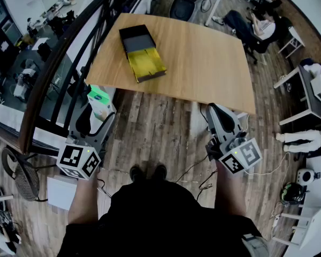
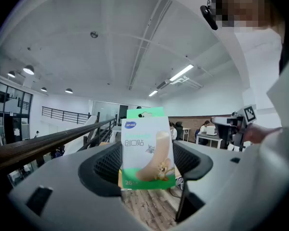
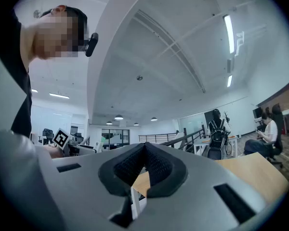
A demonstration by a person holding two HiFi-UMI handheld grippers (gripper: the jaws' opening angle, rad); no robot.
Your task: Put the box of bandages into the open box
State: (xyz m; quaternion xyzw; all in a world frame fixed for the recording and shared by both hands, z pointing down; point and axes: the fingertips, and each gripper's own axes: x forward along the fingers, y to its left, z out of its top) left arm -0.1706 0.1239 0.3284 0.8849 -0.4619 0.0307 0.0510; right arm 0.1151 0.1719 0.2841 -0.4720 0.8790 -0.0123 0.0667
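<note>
My left tongs clamped wide on the box of bandages printed "创口贴", my right tongs pressed together, empty

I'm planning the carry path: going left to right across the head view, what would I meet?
left gripper holding the box of bandages → open box → right gripper, jaws together

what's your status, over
Left gripper shut on bandage box. Right gripper shut, empty. Open box on table ahead; no obstacle seen.
</note>
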